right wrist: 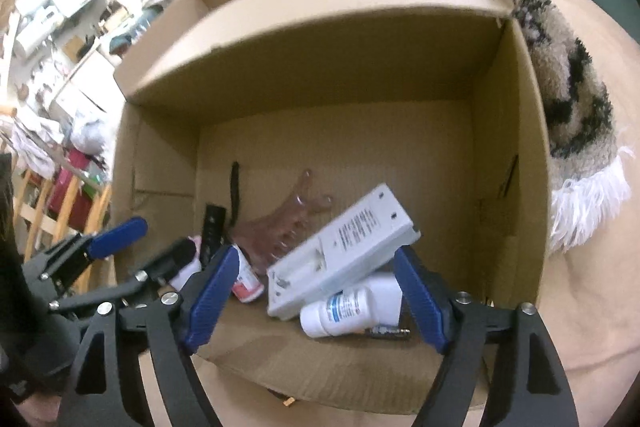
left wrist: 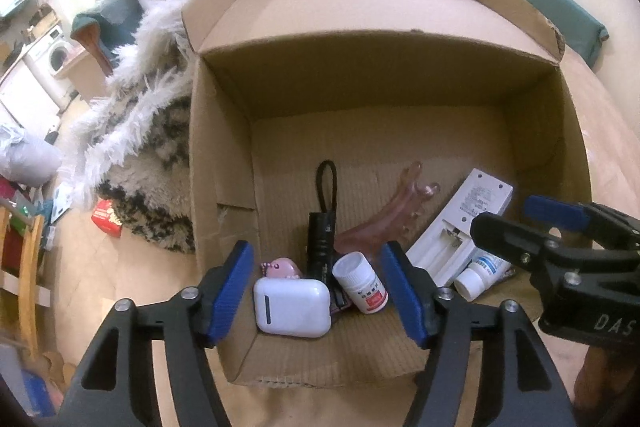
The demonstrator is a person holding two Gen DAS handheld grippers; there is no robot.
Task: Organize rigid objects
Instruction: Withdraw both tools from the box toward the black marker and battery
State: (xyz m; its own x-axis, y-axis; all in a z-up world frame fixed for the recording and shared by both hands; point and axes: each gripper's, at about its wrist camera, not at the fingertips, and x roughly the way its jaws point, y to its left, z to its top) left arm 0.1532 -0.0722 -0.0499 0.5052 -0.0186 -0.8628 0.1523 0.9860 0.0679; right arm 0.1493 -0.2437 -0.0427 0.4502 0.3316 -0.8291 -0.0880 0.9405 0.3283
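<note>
Both grippers hang over the open cardboard box (left wrist: 400,99), pointing down into it, and both are released with nothing pressed between their blue pads. Below the left gripper (left wrist: 316,291) a white earbud case (left wrist: 292,307) and a small white pill bottle with a red label (left wrist: 362,283) lie on the box floor beside a black flashlight (left wrist: 320,247) and a pink figure (left wrist: 282,269). Below the right gripper (right wrist: 316,299) a white battery charger (right wrist: 344,251) rests tilted across a white bottle with a blue label (right wrist: 348,311), and a translucent pink comb-like piece (right wrist: 292,223) lies behind them.
</note>
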